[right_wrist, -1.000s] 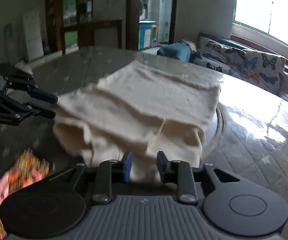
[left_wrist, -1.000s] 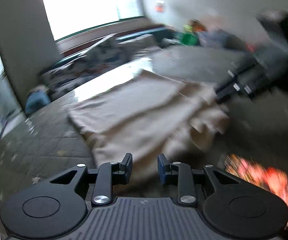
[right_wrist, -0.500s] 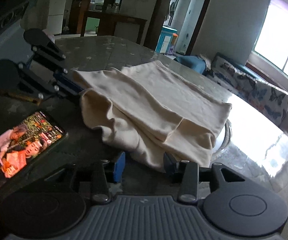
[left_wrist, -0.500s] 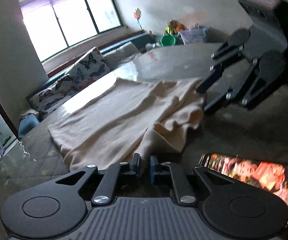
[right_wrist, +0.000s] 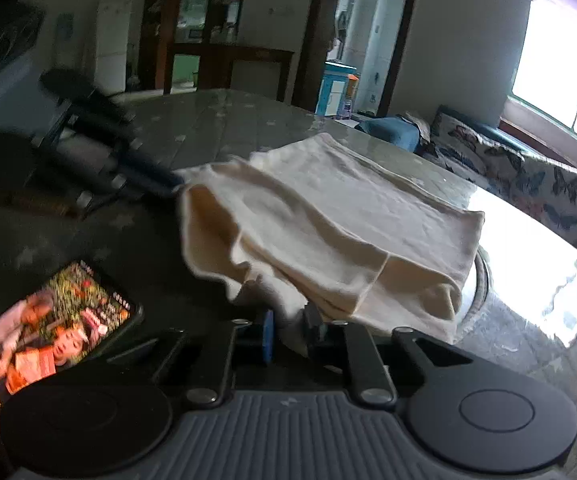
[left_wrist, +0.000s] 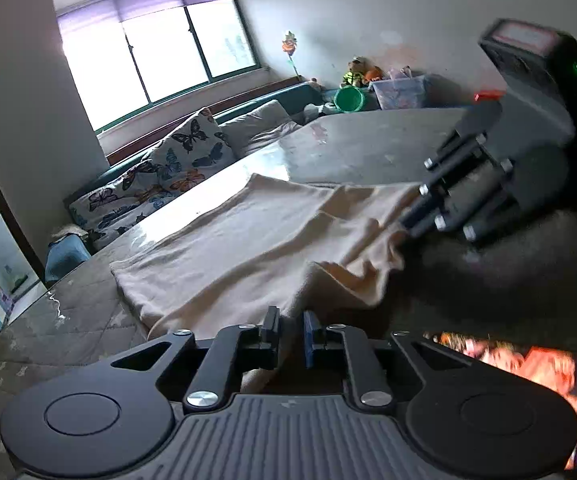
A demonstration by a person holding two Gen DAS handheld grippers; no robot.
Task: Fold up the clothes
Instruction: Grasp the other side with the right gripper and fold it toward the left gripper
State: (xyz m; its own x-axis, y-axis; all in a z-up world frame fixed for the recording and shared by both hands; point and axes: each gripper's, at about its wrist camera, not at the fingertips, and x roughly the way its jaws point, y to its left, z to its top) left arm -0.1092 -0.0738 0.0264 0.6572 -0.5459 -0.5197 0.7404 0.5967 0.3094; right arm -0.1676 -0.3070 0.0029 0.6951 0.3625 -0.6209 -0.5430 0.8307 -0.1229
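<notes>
My left tool [left_wrist: 290,334] is opening, narrow, cloth [left_wrist: 256,240] between its jaws; my right tool [right_wrist: 288,334] is closing on a bunched cream corner, rumpled ahead.

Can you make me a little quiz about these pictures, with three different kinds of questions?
1. True or false: the black phone lying on the grey patterned tabletop has a dark screen.
2. The white fabric cushion is printed with: A stripes, B butterflies, C dots.
3. How many tongs have a bit of the cream fabric garment in them?
Key: 1 false, the screen is lit. 2 B. 3 Two: the left tongs, opening, and the right tongs, closing, each have the garment between them.
</notes>
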